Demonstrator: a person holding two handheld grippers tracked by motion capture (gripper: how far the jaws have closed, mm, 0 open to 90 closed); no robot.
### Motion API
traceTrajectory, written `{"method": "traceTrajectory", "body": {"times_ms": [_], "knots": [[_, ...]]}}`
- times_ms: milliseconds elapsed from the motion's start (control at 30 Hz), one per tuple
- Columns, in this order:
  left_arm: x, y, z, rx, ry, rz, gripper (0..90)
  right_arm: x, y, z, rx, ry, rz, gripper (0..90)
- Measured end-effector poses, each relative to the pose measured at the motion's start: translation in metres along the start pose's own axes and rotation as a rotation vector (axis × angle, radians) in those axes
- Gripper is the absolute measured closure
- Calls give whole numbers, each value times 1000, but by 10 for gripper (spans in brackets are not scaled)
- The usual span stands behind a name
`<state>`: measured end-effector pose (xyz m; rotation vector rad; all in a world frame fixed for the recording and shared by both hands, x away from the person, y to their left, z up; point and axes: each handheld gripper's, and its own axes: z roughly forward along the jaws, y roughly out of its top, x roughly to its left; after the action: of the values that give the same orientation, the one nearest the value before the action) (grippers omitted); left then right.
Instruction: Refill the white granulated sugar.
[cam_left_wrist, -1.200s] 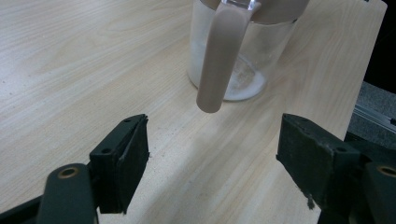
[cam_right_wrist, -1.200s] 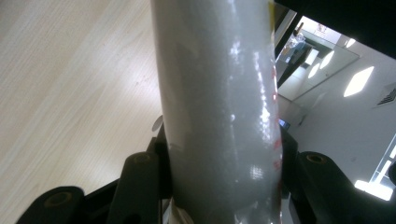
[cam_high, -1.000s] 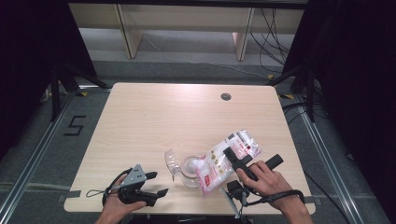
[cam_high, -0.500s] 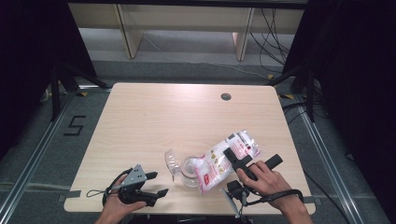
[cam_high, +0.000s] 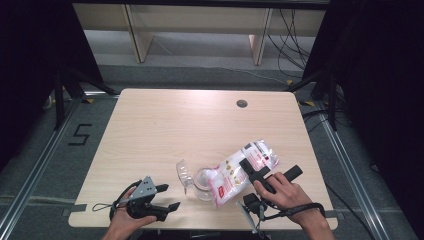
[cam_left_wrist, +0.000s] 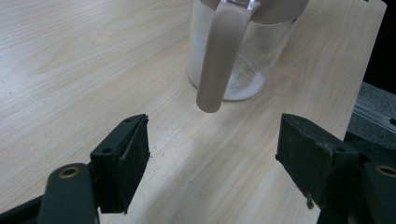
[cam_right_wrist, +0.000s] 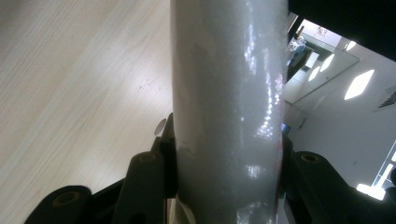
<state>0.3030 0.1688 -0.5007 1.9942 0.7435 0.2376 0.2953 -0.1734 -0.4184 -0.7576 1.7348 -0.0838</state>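
A white plastic bag with red print (cam_high: 235, 172) lies tilted, its low end over the mouth of a clear glass jar (cam_high: 204, 182) near the table's front edge. My right gripper (cam_high: 270, 170) is shut on the bag's upper end. In the right gripper view the bag (cam_right_wrist: 229, 93) is squeezed between the two black jaws of the right gripper (cam_right_wrist: 229, 158). My left gripper (cam_high: 170, 196) rests open at the front left, pointing at the jar. In its own view the left gripper (cam_left_wrist: 215, 154) is empty; the jar (cam_left_wrist: 243, 70) ahead has a beige lid and handle and white powder at the bottom.
A clear plastic piece (cam_high: 183, 173) sticks out at the jar's left side. A round cable hole (cam_high: 242, 103) sits in the light wooden table (cam_high: 165, 130) at the far right. Wooden shelving stands beyond the far edge.
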Motion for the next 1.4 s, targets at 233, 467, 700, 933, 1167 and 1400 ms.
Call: {"method": "traceTrajectory", "body": {"times_ms": [233,467,700,933,1167,1400], "knots": [[0,0,0,1,0,1,249,0,-1,1,-3,2,0,622],[0,0,0,1,0,1,249,1,-1,1,-2,4,6,622],[0,0,0,1,0,0,249,2,0,0,3,6,28,623],[0,0,0,2,0,0,249,-2,-1,-2,5,-1,-28,625],[0,0,0,0,1,0,249,0,-1,-2,9,-10,15,627],[0,0,1,-4,7,-2,249,-1,-1,-3,11,-12,7,628]]}}
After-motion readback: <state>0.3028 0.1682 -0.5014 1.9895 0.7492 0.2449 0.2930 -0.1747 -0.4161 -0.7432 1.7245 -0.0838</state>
